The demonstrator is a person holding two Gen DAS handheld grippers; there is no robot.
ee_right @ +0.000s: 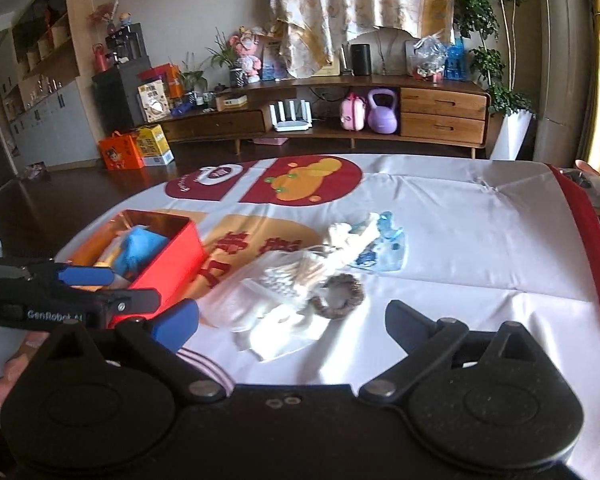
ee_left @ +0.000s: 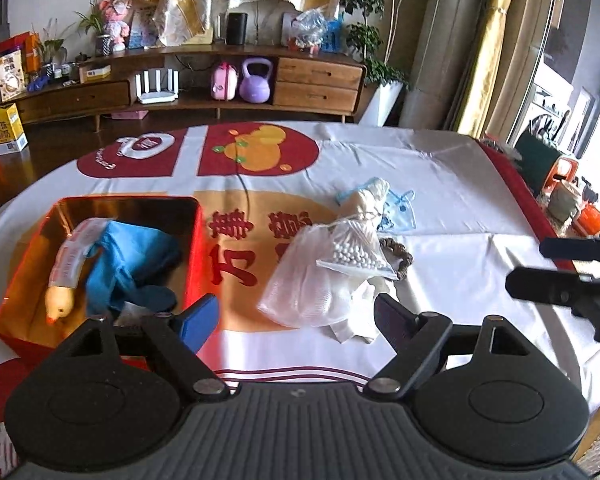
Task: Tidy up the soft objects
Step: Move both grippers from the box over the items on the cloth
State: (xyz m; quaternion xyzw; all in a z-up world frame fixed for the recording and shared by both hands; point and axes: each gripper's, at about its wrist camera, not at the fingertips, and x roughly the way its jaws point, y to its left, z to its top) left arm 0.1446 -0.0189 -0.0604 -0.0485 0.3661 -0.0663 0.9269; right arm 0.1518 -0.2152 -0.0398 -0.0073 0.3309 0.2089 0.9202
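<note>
A white printed cloth covers the table. The pile — a mesh bag, a bead bag, one woven ring, pale cloth — lies just ahead of both grippers. The left gripper and right gripper stand wide, empty. One red tin, left, holds a duck and blue cloth.
</note>
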